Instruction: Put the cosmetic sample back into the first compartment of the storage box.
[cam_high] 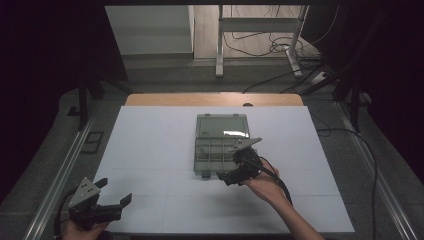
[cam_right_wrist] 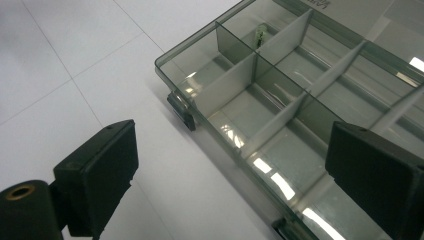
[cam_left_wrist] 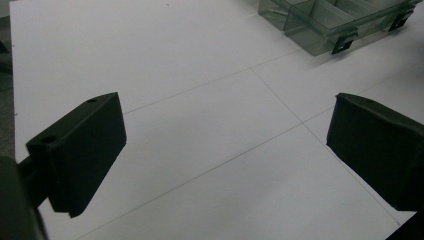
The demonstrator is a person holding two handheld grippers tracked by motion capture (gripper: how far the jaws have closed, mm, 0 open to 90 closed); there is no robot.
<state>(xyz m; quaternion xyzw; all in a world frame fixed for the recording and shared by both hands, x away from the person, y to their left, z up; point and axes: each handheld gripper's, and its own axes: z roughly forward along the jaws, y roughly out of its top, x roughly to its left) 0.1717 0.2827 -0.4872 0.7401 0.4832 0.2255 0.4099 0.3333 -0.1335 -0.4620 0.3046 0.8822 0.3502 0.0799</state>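
1. The left gripper [cam_high: 114, 198] hangs low over the near left corner of the white tabletop [cam_high: 150, 150], jaws spread wide with nothing between them.
2. The clear compartment box [cam_high: 220, 145] lies open near the middle of the tabletop, its lid folded back; a small greenish item, hard to make out, sits in one compartment.
3. The right gripper [cam_high: 227, 177] hovers at the box's near right edge, jaws spread, gripping nothing.
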